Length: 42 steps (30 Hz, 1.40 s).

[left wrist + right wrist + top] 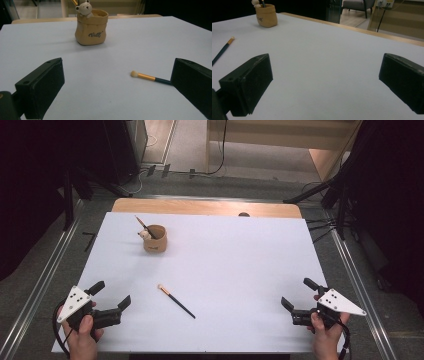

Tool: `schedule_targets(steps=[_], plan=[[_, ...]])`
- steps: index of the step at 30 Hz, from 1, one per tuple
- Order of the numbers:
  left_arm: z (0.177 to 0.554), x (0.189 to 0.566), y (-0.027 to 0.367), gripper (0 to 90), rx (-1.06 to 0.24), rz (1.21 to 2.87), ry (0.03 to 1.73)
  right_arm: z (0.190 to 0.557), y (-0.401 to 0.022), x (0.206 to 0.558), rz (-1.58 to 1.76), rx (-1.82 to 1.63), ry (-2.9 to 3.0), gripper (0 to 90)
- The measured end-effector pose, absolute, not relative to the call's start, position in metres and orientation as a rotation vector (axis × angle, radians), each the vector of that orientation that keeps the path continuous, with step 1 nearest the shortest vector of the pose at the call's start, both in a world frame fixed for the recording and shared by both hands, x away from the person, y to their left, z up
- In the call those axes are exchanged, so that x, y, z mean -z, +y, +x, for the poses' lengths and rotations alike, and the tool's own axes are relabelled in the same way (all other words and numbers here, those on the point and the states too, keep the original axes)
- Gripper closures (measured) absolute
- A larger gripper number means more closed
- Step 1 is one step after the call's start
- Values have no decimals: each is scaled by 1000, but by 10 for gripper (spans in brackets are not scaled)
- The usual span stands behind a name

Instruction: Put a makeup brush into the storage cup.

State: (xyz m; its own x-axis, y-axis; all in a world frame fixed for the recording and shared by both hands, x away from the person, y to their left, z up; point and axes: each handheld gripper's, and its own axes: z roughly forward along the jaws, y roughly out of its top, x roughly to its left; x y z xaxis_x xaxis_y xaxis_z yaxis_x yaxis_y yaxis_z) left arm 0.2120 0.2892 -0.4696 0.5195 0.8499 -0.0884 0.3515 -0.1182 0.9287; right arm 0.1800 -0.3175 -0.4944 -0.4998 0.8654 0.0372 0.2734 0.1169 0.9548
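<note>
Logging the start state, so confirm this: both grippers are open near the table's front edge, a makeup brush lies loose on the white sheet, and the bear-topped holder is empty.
Not empty: the high view shows a brush standing in the holder. The rest holds: left gripper and right gripper open, loose brush on the sheet.

A wooden table [210, 208] carries a white sheet [225, 270] over most of its top. A tan pot [154, 239] stands on the sheet toward the far left. A brush [176, 301] lies loose near the middle.
</note>
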Motion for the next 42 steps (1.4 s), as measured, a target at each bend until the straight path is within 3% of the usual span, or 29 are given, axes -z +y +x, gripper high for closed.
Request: schedule_targets(steps=[19,42], plan=[[218,465,272,0,-560,1705,985,178,-320,494,1104,-1401,1839,0],[252,452,220,0,-456,1771,870,178,-318,495,1106,-1403,1848,0]])
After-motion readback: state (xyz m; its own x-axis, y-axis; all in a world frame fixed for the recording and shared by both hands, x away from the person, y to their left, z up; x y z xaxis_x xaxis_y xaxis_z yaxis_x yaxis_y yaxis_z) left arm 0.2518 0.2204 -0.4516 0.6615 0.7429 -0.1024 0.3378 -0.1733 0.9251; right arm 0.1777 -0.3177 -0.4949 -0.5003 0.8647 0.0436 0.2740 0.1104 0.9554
